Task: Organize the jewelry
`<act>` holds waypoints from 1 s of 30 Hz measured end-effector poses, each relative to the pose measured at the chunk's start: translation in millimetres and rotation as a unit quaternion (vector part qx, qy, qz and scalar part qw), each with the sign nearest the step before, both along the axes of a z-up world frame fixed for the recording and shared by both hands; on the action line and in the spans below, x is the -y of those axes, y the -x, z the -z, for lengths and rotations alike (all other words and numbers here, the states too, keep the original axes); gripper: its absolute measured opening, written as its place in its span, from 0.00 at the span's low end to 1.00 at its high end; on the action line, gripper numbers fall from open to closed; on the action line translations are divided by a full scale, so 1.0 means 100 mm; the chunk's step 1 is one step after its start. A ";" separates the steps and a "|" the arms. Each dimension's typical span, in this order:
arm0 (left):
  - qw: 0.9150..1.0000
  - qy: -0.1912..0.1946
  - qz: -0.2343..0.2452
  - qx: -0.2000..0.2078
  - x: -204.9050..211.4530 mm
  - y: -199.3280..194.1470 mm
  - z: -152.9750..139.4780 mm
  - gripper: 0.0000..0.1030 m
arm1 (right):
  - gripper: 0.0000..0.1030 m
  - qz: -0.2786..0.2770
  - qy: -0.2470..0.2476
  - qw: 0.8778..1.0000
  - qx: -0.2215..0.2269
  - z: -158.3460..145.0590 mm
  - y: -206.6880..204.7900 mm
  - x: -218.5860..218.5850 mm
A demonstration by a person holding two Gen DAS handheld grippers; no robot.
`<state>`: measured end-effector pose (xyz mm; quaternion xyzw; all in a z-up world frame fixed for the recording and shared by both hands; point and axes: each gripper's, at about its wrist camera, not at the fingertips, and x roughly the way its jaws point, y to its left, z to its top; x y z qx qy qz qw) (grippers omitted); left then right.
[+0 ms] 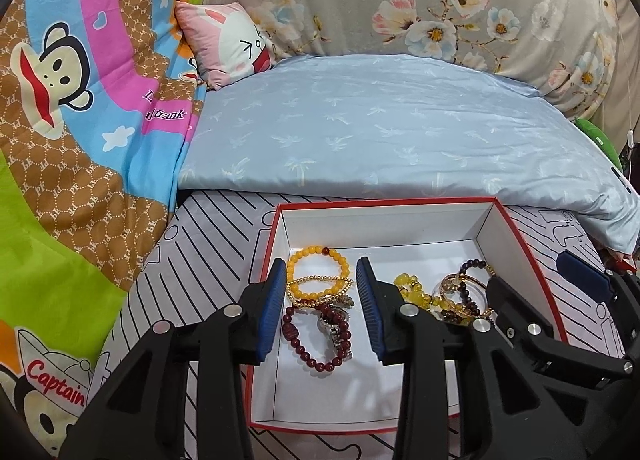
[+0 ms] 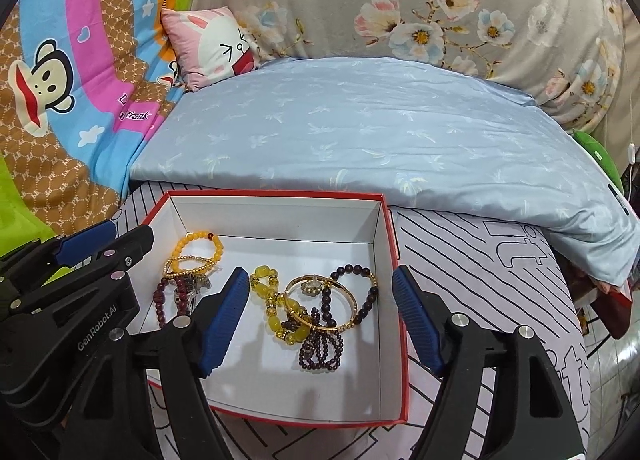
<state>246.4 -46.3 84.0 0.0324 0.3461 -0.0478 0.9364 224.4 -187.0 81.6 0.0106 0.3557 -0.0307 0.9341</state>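
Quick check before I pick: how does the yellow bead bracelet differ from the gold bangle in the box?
The yellow bead bracelet is a string of round opaque beads with one dark red bead; the gold bangle is a thin shiny metal hoop. The bracelet lies in the left pile near the back wall; the bangle is in the right pile, atop dark bead strands. Both lie loose in the red-rimmed box, ungripped.

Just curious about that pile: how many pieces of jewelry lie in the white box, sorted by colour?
Yellow bead bracelets: 2
Gold metal bracelets: 2
Dark red bead bracelet: 1
Dark purple bead strands, tangled: apparently 2
Silver metal link band: 1
Total: about 7
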 end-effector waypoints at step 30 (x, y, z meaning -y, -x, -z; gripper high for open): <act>0.999 0.017 -0.042 0.002 -0.23 0.58 0.05 0.87 | 0.81 0.047 -0.018 0.999 -0.002 0.00 0.69 0.10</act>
